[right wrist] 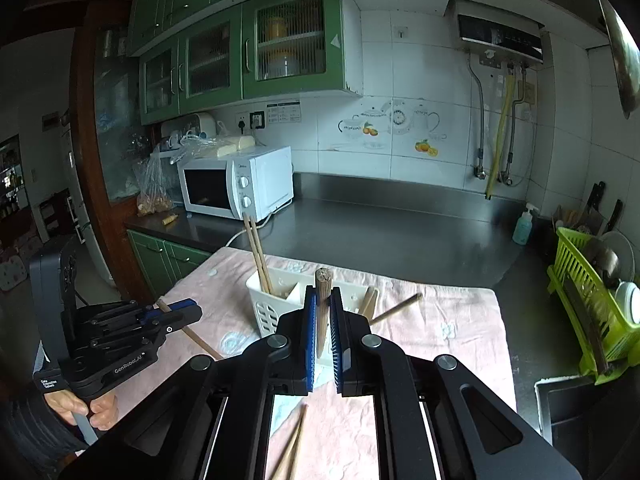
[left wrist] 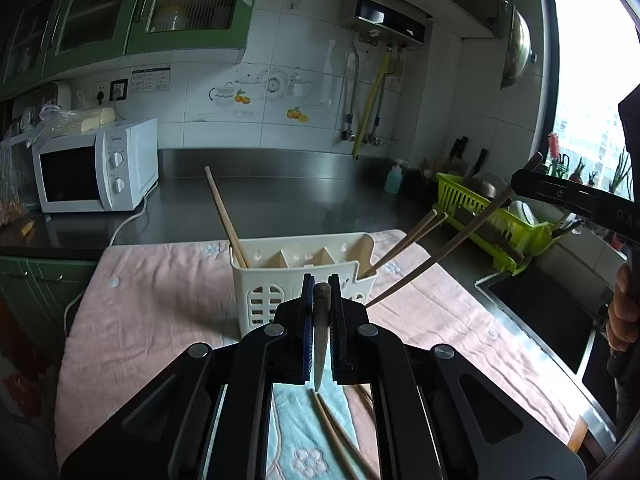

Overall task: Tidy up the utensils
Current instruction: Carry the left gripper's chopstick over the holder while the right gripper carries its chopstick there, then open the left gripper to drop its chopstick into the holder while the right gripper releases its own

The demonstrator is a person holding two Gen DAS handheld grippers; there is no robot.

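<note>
A white utensil caddy (left wrist: 280, 280) (right wrist: 272, 300) with several compartments stands on a pink towel (left wrist: 160, 300). Chopsticks (left wrist: 226, 216) lean in its left compartment and others (left wrist: 408, 240) in its right one. My left gripper (left wrist: 321, 292) is shut on one chopstick (left wrist: 321, 336), held just before the caddy. My right gripper (right wrist: 322, 300) is shut on another chopstick (right wrist: 322, 308), held over the caddy; in the left wrist view that gripper (left wrist: 532, 184) holds the long stick (left wrist: 440, 256) slanting down to the towel. Loose chopsticks (left wrist: 340, 436) (right wrist: 294, 444) lie on the towel near me.
A white microwave (left wrist: 96, 168) stands at the back left on the steel counter (left wrist: 304, 196). A green dish rack (left wrist: 496, 220) and a sink (left wrist: 548, 320) are at the right. A soap bottle (left wrist: 394, 178) stands at the back.
</note>
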